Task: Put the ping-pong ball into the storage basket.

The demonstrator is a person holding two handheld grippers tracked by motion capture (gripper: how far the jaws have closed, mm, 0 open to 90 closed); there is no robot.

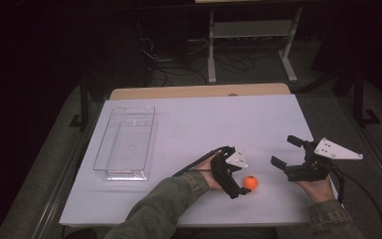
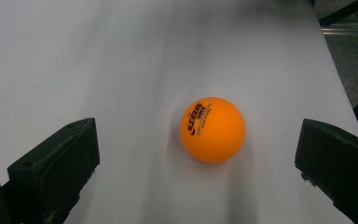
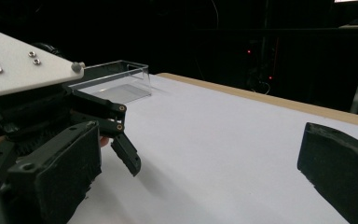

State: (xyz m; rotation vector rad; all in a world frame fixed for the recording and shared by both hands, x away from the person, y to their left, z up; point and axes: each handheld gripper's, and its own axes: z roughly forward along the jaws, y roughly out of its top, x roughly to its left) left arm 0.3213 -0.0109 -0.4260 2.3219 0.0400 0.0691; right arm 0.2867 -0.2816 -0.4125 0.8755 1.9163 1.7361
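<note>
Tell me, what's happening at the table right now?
Left gripper open, jaws either side of orange ball, not touching. Right gripper open, idle. Clear tray far left; nothing blocking.

The white surface (image 1: 199, 124) is stretching out under dim light, its far edge showing a strip of bare wood. An orange ball (image 1: 250, 182) is sitting on it near the front edge, while a clear plastic tray (image 1: 125, 143) is resting well apart at the left side.
</note>
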